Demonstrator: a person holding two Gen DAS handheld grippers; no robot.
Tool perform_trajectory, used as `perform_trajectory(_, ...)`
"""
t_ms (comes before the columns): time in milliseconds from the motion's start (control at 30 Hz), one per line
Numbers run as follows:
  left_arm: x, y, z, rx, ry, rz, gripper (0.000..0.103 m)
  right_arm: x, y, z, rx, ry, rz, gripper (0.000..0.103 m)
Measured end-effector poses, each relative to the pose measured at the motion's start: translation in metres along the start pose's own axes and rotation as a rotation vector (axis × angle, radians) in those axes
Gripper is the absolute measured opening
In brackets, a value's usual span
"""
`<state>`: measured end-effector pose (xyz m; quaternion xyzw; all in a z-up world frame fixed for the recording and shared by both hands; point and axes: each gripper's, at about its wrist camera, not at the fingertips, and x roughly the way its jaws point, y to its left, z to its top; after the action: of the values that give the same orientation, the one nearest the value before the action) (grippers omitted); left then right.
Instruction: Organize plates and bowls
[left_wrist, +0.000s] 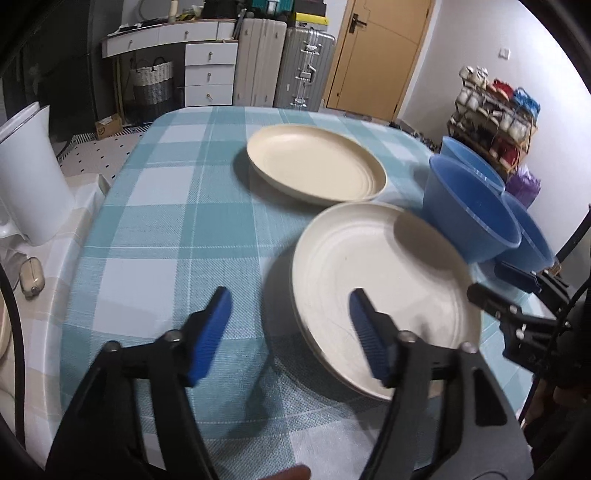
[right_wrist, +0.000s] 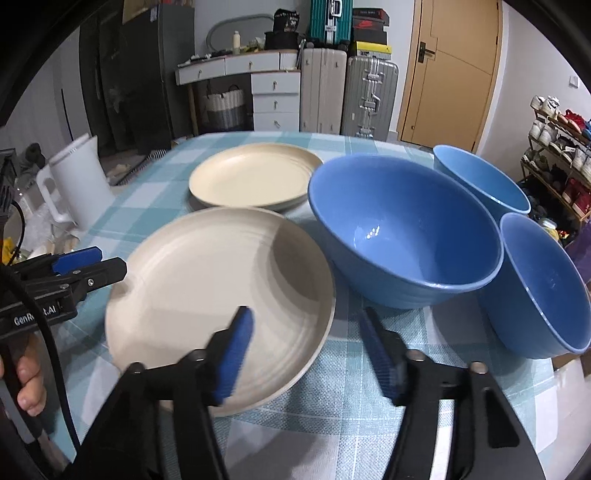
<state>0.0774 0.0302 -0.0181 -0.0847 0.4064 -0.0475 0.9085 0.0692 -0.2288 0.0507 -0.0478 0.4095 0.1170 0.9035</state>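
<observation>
Two cream plates lie on the checked tablecloth: a near plate (left_wrist: 384, 291) (right_wrist: 218, 299) and a far plate (left_wrist: 314, 166) (right_wrist: 255, 177). Three blue bowls stand to the right: a big one (right_wrist: 402, 229) (left_wrist: 469, 210), a far one (right_wrist: 480, 177) and a near right one (right_wrist: 535, 284). My left gripper (left_wrist: 290, 299) is open, its jaws straddling the near plate's left rim. My right gripper (right_wrist: 306, 321) is open, straddling the near plate's right rim, in front of the big bowl. The right gripper also shows in the left wrist view (left_wrist: 491, 280), the left gripper in the right wrist view (right_wrist: 99, 260).
A white kettle (left_wrist: 29, 177) (right_wrist: 79, 181) stands off the table's left edge. A shoe rack (right_wrist: 561, 147) stands at the right, drawers and suitcases (right_wrist: 347, 96) behind the table. The tablecloth (left_wrist: 166, 221) is bare on the left.
</observation>
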Motion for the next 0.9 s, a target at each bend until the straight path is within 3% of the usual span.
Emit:
perform_trajectory(200, -0.027, 0.005, 0.008, -0.006, -0.056, 0.018, 0.085, -0.024, -0.01, 0.013, 0.056, -0.043, 0.13, 0.096)
perform_trajectory(300, -0.041, 0.005, 0.012, -0.014, -0.089, 0.025, 0.102, -0.037, -0.013, 0.02, 0.057, -0.071, 0.164, 0.102)
perform_trajectory(467, -0.054, 0.006, 0.018, -0.024, -0.118, 0.046, 0.102, -0.054, -0.019, 0.034, 0.038, -0.114, 0.191, 0.102)
perform_trajectory(900, -0.051, 0.007, 0.054, -0.068, -0.105, 0.082, 0.102, -0.083, -0.056, 0.093, 0.074, -0.183, 0.287, 0.102)
